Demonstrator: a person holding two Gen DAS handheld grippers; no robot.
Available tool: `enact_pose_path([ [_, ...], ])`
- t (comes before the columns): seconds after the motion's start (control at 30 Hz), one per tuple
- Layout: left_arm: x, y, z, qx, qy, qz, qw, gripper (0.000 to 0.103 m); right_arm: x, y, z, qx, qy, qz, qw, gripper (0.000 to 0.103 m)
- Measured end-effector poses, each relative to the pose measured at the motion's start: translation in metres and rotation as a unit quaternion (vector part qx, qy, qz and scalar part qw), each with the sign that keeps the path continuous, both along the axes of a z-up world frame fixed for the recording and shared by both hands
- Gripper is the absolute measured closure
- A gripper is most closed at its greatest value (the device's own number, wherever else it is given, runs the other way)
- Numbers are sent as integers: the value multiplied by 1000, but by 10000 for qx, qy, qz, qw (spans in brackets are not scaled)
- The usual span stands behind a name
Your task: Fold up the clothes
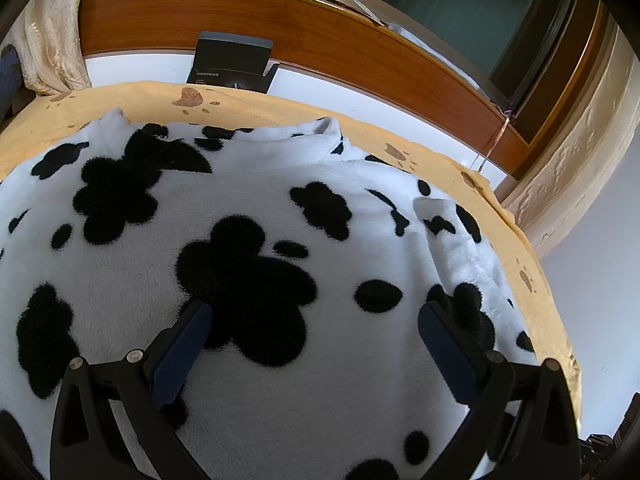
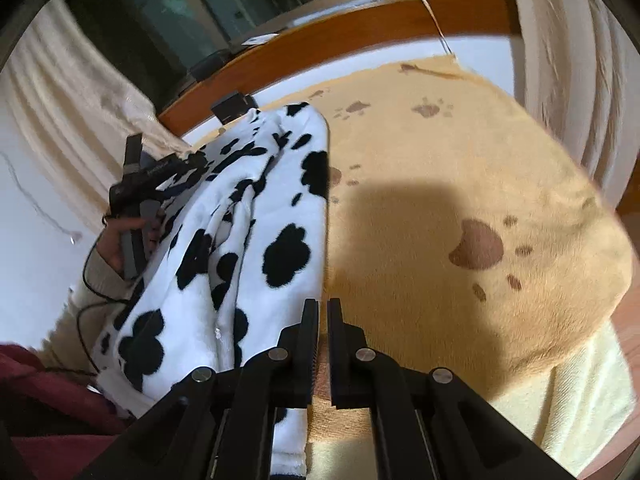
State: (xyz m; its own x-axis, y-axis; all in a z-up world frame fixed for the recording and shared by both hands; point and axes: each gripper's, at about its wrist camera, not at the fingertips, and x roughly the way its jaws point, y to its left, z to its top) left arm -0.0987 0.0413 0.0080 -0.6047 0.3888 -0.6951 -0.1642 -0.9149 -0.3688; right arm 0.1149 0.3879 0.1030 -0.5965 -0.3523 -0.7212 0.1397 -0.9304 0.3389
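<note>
Mid-fold, judged from the lie of the cloth: cow-print fleece garment (image 1: 280, 216) spread on the tan paw-print blanket (image 2: 460, 184), bunched in long ridges on its side toward the person's hand (image 2: 120, 244), with one straight folded edge toward the bare blanket. Surface unclear — bed or desk under the blanket, cannot tell. Garment: thick plush, white with black blotches, likely soft and slow to crease. Next move probably calls for a fresh bite on a garment edge or corner, then a carry across the garment; ridges need flattening first. Left gripper (image 1: 316, 314) poised over the garment's middle, fingers well apart, nothing between. Right gripper (image 2: 323, 308) just beside the garment's folded edge, fingers together, apparently clamped on nothing.
</note>
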Motion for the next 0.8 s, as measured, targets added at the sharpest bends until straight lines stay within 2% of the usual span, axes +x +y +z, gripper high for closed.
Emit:
enact_pose_path([
  [0.07, 0, 0, 0, 6, 1, -2, 10000, 0, 3, -7, 4, 318, 184, 84, 9993, 88],
  [0.1, 0, 0, 0, 9, 2, -3, 10000, 0, 4, -11, 5, 441, 253, 125, 9986, 71],
  [0.13, 0, 0, 0, 13, 3, -4, 10000, 0, 4, -15, 7, 561, 320, 166, 9978, 41],
  [0.17, 0, -1, 0, 19, 3, -5, 10000, 0, 6, -17, 8, 650, 405, 177, 9969, 27],
  [0.2, 0, -1, 0, 27, 4, -6, 10000, 0, 7, -19, 9, 738, 492, 186, 9959, 18],
  [0.3, 1, -1, 0, 34, 5, -7, 10000, 0, 6, -21, 12, 898, 508, 173, 9945, 18],
  [0.43, 1, -1, 0, 45, 7, -6, 10000, 0, 8, -17, 9, 738, 251, 203, 9967, 18],
  [0.5, 1, -1, 0, 50, 7, -7, 10000, 0, 12, -18, 8, 872, 148, 158, 9960, 19],
  [0.57, 1, -1, 0, 49, 7, -9, 10000, 0, 17, -22, 5, 884, 46, 288, 9957, 32],
  [0.7, 1, -1, 0, 38, 6, -11, 10000, 0, 24, -36, -8, 1155, -324, 527, 9914, 67],
  [0.8, 1, -2, 0, 49, 7, -13, 10000, 0, 26, -46, -14, 1233, -357, 661, 9895, 69],
])
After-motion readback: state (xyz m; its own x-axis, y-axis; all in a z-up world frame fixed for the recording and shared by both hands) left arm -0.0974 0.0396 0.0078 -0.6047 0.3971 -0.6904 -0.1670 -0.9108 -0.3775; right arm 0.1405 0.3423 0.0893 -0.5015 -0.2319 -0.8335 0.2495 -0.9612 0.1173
